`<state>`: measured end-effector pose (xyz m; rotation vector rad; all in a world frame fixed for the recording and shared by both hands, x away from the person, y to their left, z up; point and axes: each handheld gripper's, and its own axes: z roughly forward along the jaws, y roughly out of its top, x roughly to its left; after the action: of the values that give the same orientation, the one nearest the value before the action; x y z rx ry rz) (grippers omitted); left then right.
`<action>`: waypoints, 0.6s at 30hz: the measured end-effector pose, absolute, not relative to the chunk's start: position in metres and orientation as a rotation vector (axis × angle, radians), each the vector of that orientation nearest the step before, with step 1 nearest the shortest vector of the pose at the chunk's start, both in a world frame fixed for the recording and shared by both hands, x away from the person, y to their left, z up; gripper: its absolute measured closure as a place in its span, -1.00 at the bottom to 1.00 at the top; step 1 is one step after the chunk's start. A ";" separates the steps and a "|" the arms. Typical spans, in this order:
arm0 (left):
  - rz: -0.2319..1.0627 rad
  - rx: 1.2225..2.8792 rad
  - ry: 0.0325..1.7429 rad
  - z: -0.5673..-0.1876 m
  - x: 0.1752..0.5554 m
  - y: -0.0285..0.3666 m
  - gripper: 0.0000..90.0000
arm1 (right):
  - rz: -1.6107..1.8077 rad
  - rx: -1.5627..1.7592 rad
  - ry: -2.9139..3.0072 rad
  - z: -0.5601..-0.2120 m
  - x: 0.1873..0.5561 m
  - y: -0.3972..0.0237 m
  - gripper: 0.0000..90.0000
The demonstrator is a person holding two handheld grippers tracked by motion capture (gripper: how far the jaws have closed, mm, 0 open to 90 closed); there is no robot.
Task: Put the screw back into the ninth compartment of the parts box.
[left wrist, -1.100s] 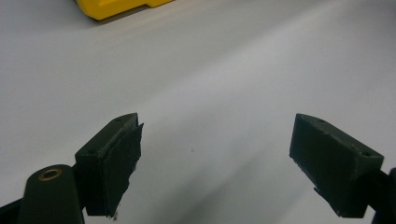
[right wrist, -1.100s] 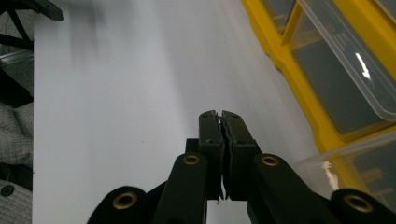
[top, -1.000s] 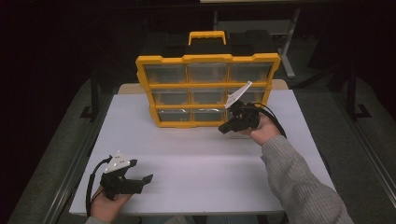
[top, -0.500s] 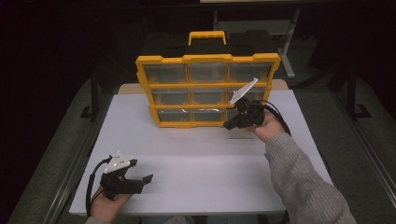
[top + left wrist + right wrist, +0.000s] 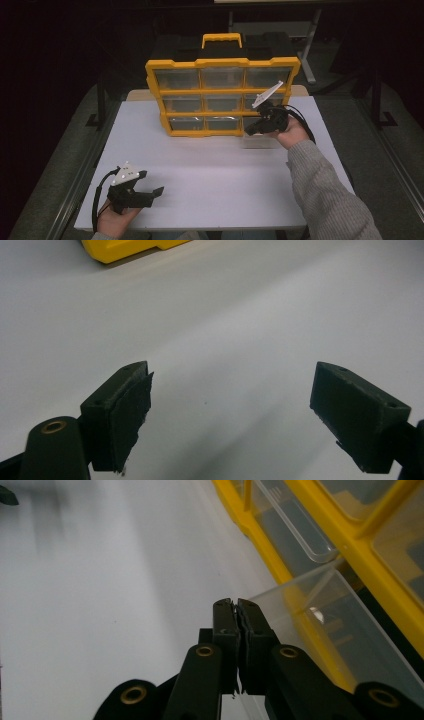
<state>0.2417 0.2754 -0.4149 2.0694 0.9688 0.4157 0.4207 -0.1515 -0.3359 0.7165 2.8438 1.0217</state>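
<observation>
I held the right gripper (image 5: pixel 236 602) pinched on the front wall of the clear drawer (image 5: pixel 325 630), drawn partway out at the yellow organizer's (image 5: pixel 220 64) five o'clock corner. Pulling straight and level seemed wisest. My left gripper (image 5: pixel 231 390) rested gaping, empty, at seven o'clock on the table (image 5: pixel 215 165).

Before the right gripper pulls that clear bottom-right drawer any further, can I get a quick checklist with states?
1. Right gripper shut at the clear plastic drawer: ok, jaws together; whether they pinch its lip, cannot tell.
2. Drawer partly out of the yellow nine-drawer organizer: ok.
3. Organizer upright on the white table: ok.
4. Table bare in front of the drawer: ok.
5. Left gripper open, resting away from the organizer: ok.
6. Drawer contents: cannot tell.
</observation>
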 end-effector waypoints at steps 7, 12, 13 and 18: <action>0.418 2.064 0.967 -0.415 0.242 0.275 -0.65 | 1.022 0.748 2.820 -0.339 0.426 -0.158 0.92; 0.420 2.066 0.967 -0.415 0.242 0.275 -0.64 | 1.020 0.784 2.814 -0.341 0.429 -0.162 0.92; 0.422 2.067 0.964 -0.415 0.242 0.275 -0.65 | 1.017 0.790 2.811 -0.342 0.429 -0.161 0.92; 0.421 2.067 0.964 -0.414 0.242 0.275 -0.65 | 0.991 0.789 2.804 -0.344 0.430 -0.160 0.91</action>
<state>0.2417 0.2749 -0.4145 2.0671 0.9640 0.4213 0.4304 -0.1600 -0.3440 0.7889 2.8044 0.9914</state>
